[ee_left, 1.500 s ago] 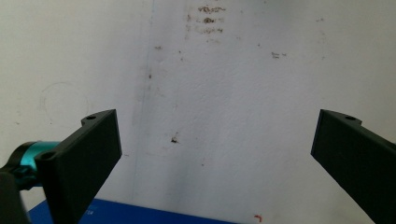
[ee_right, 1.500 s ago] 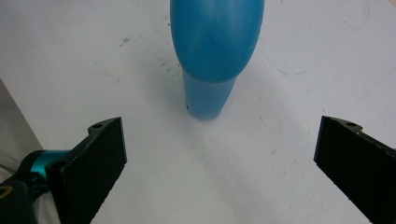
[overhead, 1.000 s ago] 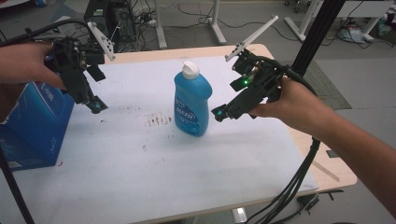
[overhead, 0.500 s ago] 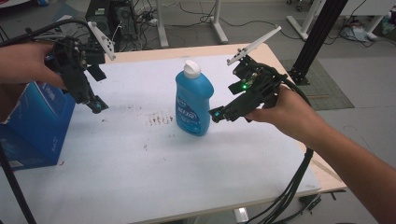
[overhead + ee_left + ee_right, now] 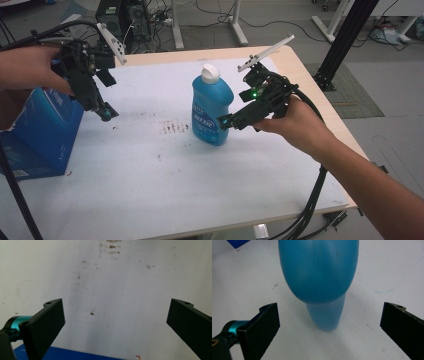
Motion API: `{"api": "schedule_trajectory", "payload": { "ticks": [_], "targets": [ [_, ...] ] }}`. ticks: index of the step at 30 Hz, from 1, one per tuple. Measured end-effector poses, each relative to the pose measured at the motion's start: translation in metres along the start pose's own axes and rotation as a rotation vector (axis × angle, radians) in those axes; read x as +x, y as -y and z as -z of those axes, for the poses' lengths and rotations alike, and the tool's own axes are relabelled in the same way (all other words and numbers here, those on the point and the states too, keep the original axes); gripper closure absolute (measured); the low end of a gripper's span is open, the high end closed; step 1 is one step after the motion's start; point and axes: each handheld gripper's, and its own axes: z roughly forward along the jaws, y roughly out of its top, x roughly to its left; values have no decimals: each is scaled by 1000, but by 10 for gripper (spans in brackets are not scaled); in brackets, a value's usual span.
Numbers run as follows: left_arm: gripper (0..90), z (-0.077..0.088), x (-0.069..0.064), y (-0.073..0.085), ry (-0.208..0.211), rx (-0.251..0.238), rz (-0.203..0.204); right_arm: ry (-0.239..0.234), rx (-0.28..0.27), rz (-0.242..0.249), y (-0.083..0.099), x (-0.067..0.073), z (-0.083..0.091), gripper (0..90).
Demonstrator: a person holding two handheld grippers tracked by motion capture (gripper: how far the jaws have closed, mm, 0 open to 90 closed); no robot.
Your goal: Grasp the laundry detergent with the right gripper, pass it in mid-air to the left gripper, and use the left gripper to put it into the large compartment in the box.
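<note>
A blue plastic bottle [image 5: 212, 107] with a white cap stands upright near the middle of the white table. My right gripper [image 5: 226, 121] is open at its right side, tips close to the lower body. In the right gripper view the bottle [image 5: 318, 277] looms just beyond the wide-apart jaws, none of it between them. My left gripper [image 5: 103, 112] hangs open above the left part of the table, pointing down, with bare table surface between its jaws in the left gripper view.
A blue cardboard box [image 5: 37, 132] stands at the table's left edge, under my left hand; its edge [image 5: 65, 355] appears low in the left gripper view. Brown stains [image 5: 175, 127] mark the white table cover [image 5: 200, 185]. Cables, desk legs and a black post lie beyond the table.
My right gripper has moved left toward the bottle, tips now near its lower right side. The left gripper has barely moved.
</note>
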Motion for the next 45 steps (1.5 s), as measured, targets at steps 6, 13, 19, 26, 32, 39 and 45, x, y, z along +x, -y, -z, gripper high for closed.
{"api": "schedule_trajectory", "payload": {
  "ticks": [6,13,19,26,32,39,45],
  "targets": [
    [16,-1,1,1,2,-5,1,10,-18,8,-1,0,-10,17],
    [17,-3,1,3,4,0,8,6,-41,1,1,1,-21,17],
    [17,-4,2,3,7,-1,4,-1,-63,-1,2,1,-27,18],
    [17,-4,3,5,7,1,9,-5,-100,-1,5,4,-35,20],
    [17,-5,3,6,9,-4,9,-4,-134,-6,8,4,-40,39],
    [17,-5,4,6,10,-2,12,-6,-164,-1,13,3,-43,145],
    [17,-5,3,7,10,-5,14,-13,-195,-11,17,3,-46,179]
  ]
}}
